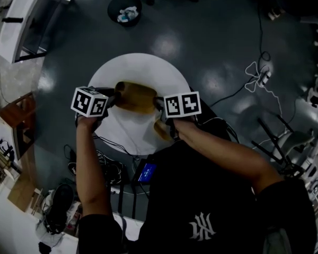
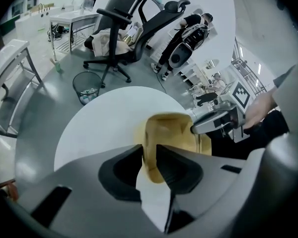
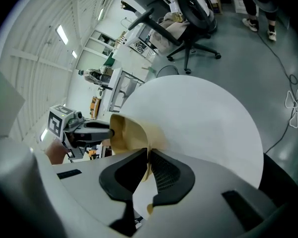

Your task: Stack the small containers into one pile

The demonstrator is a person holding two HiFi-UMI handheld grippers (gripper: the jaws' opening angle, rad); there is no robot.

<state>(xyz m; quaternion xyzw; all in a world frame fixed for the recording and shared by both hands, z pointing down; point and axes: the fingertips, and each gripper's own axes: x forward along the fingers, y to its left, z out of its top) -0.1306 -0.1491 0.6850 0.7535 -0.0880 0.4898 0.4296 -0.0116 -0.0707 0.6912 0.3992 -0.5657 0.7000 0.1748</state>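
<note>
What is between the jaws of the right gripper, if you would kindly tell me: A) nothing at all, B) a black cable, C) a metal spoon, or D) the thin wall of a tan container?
D: in the right gripper view, the right gripper is shut on the thin wall of the tan container, above the round white table.

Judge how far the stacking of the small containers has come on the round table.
Done: no finished pile shows. In hand: the left claw and the right claw are both shut on the walls of a tan container over the white table. Left: a second tan container lies apart beside the right claw and has yet to join.
</note>
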